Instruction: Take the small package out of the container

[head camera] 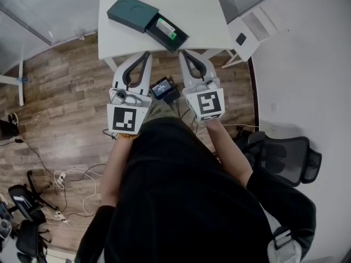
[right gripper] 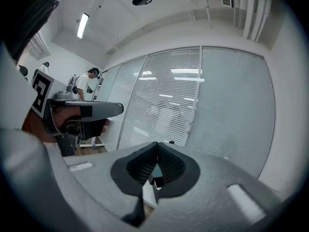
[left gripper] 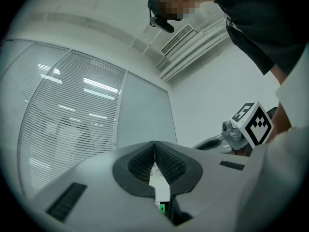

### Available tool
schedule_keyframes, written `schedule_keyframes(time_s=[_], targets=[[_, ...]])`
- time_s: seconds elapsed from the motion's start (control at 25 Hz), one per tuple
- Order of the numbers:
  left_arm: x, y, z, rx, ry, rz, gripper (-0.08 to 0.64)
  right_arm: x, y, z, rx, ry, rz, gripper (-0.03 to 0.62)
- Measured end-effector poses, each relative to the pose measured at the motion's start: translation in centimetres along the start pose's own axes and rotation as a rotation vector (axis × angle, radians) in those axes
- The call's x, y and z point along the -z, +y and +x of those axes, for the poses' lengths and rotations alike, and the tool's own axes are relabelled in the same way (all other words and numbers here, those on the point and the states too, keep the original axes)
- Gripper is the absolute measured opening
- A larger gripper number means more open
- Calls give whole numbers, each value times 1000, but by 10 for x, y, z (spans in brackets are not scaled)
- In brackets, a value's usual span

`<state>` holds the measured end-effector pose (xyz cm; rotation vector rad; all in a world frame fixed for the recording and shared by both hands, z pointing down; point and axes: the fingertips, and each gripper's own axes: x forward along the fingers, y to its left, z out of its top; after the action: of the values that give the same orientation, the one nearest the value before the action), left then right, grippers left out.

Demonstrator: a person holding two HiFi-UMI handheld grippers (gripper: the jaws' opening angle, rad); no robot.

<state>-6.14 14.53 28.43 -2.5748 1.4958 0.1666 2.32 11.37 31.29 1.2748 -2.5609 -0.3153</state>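
Left gripper and right gripper are hovering, each with ribbed black pads pressed together on nothing, beside the white table bearing a boxy dark-green container.

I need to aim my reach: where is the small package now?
Head view, top centre: the small package lies in the container's slid-out tray, near the white table's front edge.

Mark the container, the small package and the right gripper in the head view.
container (head camera: 131,11), head view, on its dark green top face.
small package (head camera: 166,27), head view, on its white top, inside the open container.
right gripper (head camera: 183,53), head view, at its closed fingertips.
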Motion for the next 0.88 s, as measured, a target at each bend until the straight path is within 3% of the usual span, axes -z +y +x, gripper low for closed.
schedule_keyframes(time_s=[0.36, 0.56, 0.88], targets=[[7, 8, 19, 3, 27, -11, 0, 3, -14, 26, 2, 5, -6, -2], [13, 4, 37, 46, 52, -20, 0, 5, -30, 45, 8, 6, -3, -2], [12, 14, 71, 76, 44, 0, 0, 19, -77, 64, 84, -7, -11, -3]])
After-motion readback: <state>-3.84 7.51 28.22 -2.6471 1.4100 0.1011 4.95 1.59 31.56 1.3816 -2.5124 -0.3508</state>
